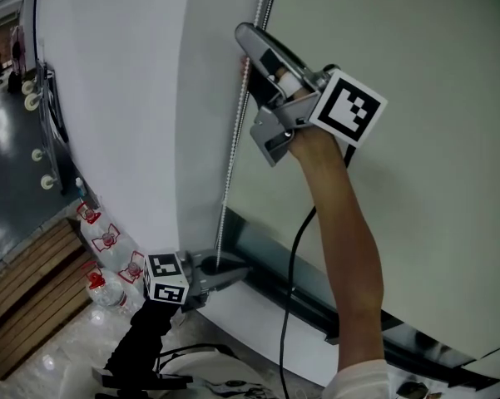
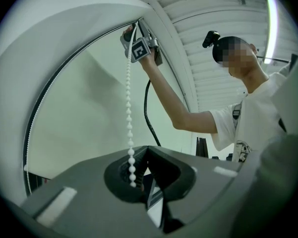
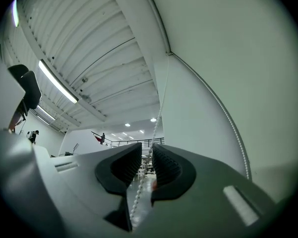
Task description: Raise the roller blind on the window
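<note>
While the left gripper [image 1: 226, 271] pinches the bead chain [image 1: 233, 152] at its low end, jaws closed on the beads, the right gripper [image 1: 250, 41] sits high on the same chain. Its jaws are drawn to a narrow slot with the beads running between the pads, apparently clamped at the tips. Roller blind [image 1: 416, 65]: pale fabric just right of the chain in the head view, judged to be lowered, reaching a dark rail [image 1: 316, 296] beside the chain's low end.

Step in hand, as judged: a downward pull by the upper gripper. For a clean stroke, draw straight down along the chain's own line, not outward from it, so the beads feed evenly. The lower gripper should release or follow, so that slack does not bunch between the two. A second strand [image 3: 233, 128] hangs beside the gripped one; only one strand belongs between the pads. If the fabric drops rather than climbs, the other strand is the one to pull.
</note>
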